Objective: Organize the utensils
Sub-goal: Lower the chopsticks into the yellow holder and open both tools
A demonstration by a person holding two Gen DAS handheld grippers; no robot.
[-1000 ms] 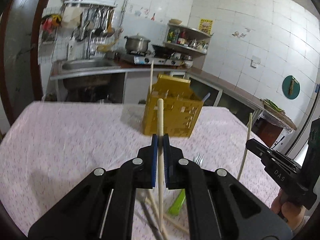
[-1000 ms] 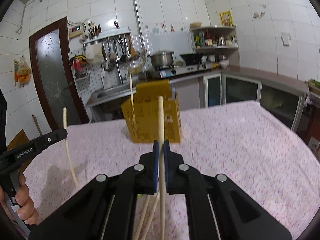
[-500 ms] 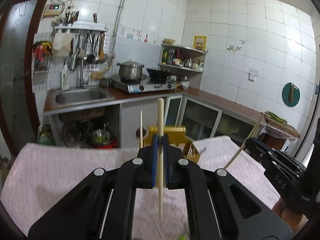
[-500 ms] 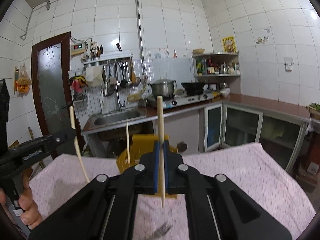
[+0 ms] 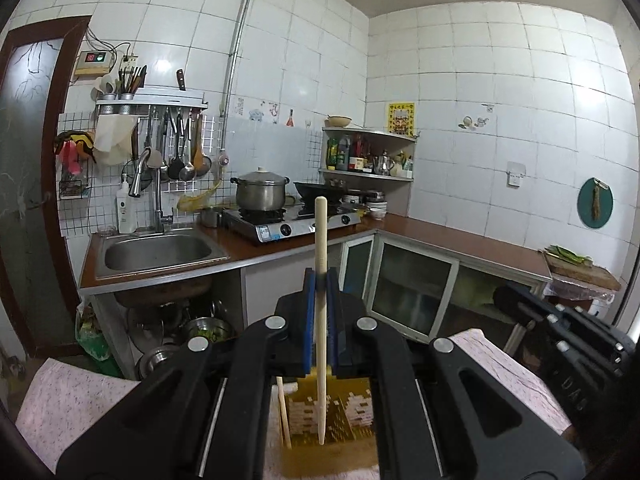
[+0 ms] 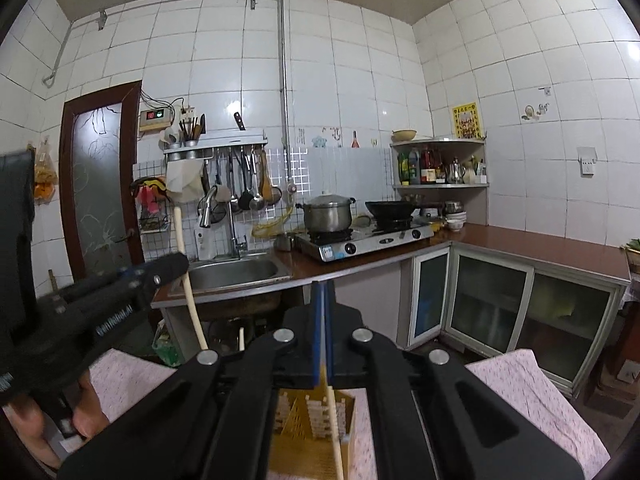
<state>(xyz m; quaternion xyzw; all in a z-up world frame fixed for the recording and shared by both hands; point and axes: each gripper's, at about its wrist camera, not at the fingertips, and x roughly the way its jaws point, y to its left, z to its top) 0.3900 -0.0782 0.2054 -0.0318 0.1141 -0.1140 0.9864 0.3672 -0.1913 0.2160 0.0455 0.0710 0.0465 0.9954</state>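
Left gripper [image 5: 320, 280] jaws tight on chopstick [image 5: 321, 320] above yellow holder [image 5: 332, 420]

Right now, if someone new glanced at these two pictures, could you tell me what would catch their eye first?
Probably the pale wooden chopstick standing almost upright in the left hand-held gripper, dead centre. Its tip hangs over the yellow utensil holder on the pink tablecloth. The right hand-held gripper is shut too, a second chopstick slanting below it over the same holder, with the steel pot on the stove behind.
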